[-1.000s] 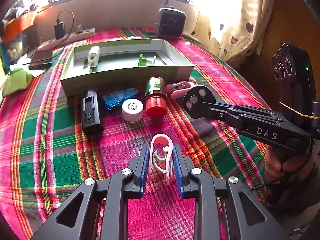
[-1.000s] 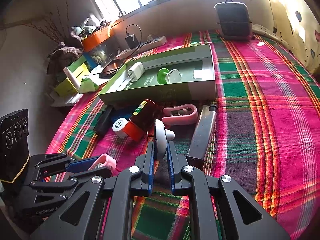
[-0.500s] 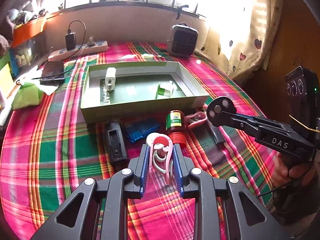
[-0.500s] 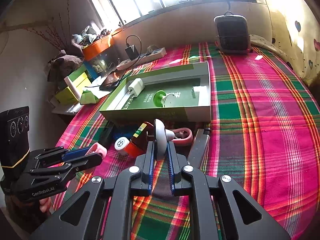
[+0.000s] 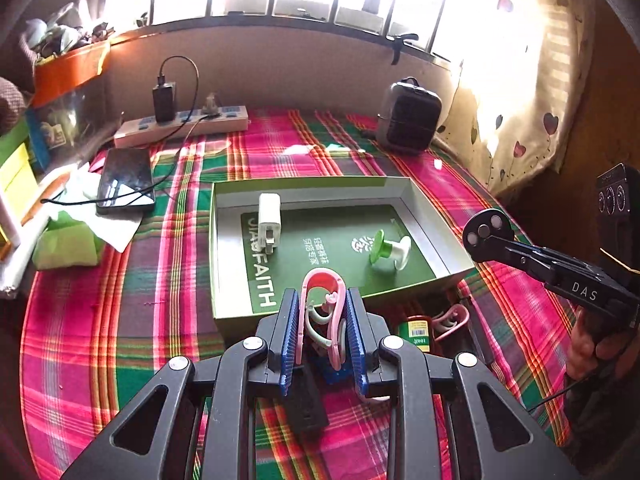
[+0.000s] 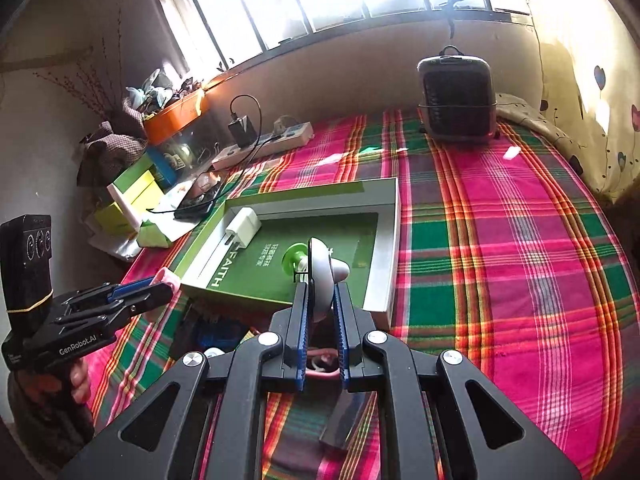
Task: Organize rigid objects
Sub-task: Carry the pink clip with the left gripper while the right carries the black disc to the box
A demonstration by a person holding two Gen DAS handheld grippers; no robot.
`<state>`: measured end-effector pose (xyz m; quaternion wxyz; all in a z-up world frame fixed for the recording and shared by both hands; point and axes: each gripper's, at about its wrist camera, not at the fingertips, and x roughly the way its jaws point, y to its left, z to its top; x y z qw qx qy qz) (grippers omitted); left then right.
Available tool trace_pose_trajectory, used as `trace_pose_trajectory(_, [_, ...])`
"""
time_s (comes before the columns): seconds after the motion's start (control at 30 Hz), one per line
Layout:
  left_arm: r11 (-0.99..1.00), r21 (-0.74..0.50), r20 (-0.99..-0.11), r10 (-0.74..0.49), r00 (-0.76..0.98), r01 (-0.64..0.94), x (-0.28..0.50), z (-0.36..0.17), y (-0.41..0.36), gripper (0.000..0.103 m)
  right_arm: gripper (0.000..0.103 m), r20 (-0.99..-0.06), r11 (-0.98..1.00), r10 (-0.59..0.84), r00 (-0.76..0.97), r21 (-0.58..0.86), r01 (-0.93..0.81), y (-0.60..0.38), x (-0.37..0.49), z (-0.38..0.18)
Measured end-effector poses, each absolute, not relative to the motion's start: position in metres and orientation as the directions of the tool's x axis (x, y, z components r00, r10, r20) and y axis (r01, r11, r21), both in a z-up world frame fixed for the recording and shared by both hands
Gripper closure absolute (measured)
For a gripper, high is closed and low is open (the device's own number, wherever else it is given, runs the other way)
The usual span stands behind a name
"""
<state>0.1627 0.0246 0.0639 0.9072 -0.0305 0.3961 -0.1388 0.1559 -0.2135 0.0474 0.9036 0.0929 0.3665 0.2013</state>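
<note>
On the plaid tablecloth point(image 5: 132, 300) the green-lined box tray point(image 5: 440, 236) sits at the centre of the work, and it is only partly filled: a white charger plug point(image 5: 269, 227) lies toward its ten o'clock corner and a green-and-white suction hook point(image 5: 386, 249) toward its three o'clock side, well apart from each other. Outside the tray, just past its near wall at about five to six o'clock, several things are not yet put away: a long black bar point(image 6: 346, 416) on the cloth, a black rectangular block point(image 5: 306, 404), a blue plastic piece point(image 5: 334, 372) mostly hidden by the jaws, a brown bottle with a green label point(image 5: 416, 334), a second pink clip point(image 5: 450, 320) beside it and a white cap point(image 6: 212, 353) only partly visible. The left gripper point(image 5: 323, 338) is clamped on a pink-and-white clip point(image 5: 324, 312) held upright over the tray's near edge, at six o'clock of the tray. The right gripper point(image 6: 321, 316) is squeezed tight on a thin white disc-shaped hook point(image 6: 322, 276), poised over the near wall around five o'clock. I judge the job roughly a third done: two items in, two being carried, about six left.
</note>
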Motion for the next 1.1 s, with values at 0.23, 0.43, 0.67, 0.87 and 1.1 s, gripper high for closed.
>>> trace_pose_trajectory(0.23, [0.969,-0.158,-0.723,-0.244,0.647,0.188,0.19,0.058,0.029,0.081,0.09,-0.639,0.909,0.416,0.647,0.301,-0.287,-0.212,0.187,0.047])
trace_pose_trajectory(0.43, [0.975,-0.148,-0.742,-0.221,0.633,0.166,0.21,0.048,0.03,0.081,0.09,-0.667,0.913,0.408,0.623,0.302,-0.275,-0.209,0.216,0.036])
trace_pose_trajectory(0.67, [0.982,-0.117,-0.764,-0.182,0.619,0.145,0.226,0.035,0.028,0.081,0.09,-0.686,0.901,0.433,0.585,0.344,-0.264,-0.207,0.244,0.021])
trace_pose_trajectory(0.87, [0.985,-0.112,-0.777,-0.171,0.605,0.135,0.235,0.026,0.028,0.081,0.09,-0.702,0.902,0.432,0.566,0.341,-0.266,-0.201,0.258,0.013])
trace_pose_trajectory(1.1, [0.987,-0.101,-0.782,-0.155,0.604,0.123,0.241,0.023,0.03,0.081,0.09,-0.71,0.903,0.429,0.558,0.332,-0.272,-0.196,0.265,0.007])
